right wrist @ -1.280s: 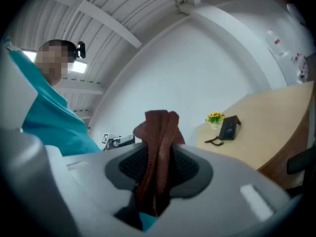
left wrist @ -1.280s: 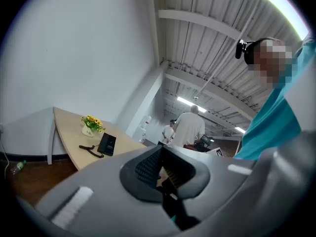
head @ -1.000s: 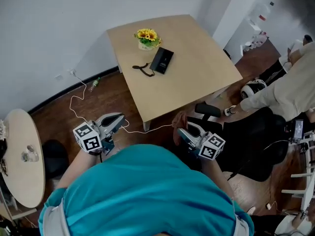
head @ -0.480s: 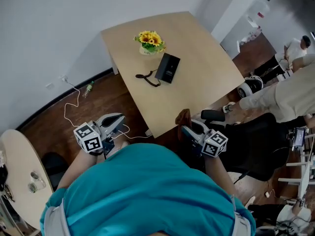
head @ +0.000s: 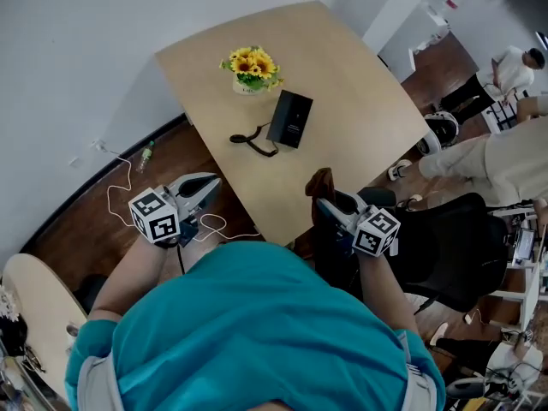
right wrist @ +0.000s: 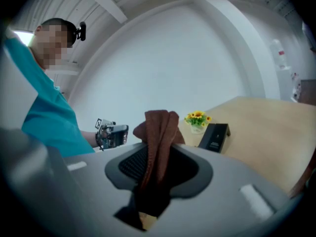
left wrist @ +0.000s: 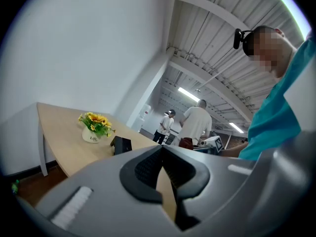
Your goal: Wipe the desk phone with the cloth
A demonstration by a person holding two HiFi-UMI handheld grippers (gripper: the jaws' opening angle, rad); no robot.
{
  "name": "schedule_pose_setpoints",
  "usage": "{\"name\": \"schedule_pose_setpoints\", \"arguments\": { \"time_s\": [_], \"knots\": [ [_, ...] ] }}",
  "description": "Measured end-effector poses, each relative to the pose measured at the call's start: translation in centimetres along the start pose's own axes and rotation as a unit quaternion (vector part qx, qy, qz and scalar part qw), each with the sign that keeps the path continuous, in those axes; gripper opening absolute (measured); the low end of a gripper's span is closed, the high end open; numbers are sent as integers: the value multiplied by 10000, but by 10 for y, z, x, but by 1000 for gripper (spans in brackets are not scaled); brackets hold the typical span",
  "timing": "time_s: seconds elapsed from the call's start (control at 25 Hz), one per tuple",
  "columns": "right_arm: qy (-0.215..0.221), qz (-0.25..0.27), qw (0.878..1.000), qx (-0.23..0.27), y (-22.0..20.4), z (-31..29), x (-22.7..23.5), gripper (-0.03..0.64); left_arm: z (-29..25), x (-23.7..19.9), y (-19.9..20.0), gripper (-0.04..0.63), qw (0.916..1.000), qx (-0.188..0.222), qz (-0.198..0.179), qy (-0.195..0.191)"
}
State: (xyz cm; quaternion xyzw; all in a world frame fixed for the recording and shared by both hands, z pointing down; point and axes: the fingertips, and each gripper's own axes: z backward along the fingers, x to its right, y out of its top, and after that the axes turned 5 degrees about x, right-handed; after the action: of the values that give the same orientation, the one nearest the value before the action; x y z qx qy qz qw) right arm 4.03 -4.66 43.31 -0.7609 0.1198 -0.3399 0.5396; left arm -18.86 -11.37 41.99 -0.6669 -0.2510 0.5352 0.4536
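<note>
The black desk phone (head: 291,118) lies on the light wooden table (head: 360,84), its dark cord (head: 248,138) trailing to its left. It is small and far off in the left gripper view (left wrist: 121,144) and the right gripper view (right wrist: 215,136). My right gripper (head: 330,205) hovers at the table's near edge, shut on a brown cloth (head: 320,183) that sticks up between its jaws (right wrist: 158,130). My left gripper (head: 204,188) is held over the floor left of the table; its jaws are closed and hold nothing (left wrist: 164,154).
A pot of sunflowers (head: 248,67) stands behind the phone. A black office chair (head: 454,242) and a person in pale clothes (head: 488,157) are at the right. A white cable (head: 128,182) lies on the wooden floor, and a round side table (head: 21,315) shows at the lower left.
The table has come nearer and swung left in view. My right gripper with the cloth has risen to the table's near edge. The left gripper has hardly moved.
</note>
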Motion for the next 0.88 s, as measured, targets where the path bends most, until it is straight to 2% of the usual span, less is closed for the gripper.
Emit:
{"name": "schedule_pose_setpoints", "arguments": {
  "time_s": [0.2, 0.32, 0.44, 0.6, 0.8, 0.88],
  "knots": [
    [163, 628, 9971, -389, 7, -7, 81, 124, -66, -19, 2, 5, 9988, 4, 67, 476],
    [386, 1127, 9898, -777, 12, -26, 131, 124, -97, -26, 0, 5, 9962, 24, 69, 868],
    [364, 1603, 9805, -1077, 16, -62, 176, 124, -114, -36, -7, 5, 9943, -74, 152, 1049],
    [96, 2447, 9560, -1613, 13, -121, 217, 124, -120, -56, -18, 5, 9948, -325, 187, 945],
    [-262, 3384, 9091, -2414, 5, -189, 256, 124, -112, -84, -27, 5, 9952, -517, 303, 770],
    [-338, 3631, 8942, -2598, 8, -209, 270, 124, -113, -89, -27, 5, 9957, -547, 281, 691]
  ]
}}
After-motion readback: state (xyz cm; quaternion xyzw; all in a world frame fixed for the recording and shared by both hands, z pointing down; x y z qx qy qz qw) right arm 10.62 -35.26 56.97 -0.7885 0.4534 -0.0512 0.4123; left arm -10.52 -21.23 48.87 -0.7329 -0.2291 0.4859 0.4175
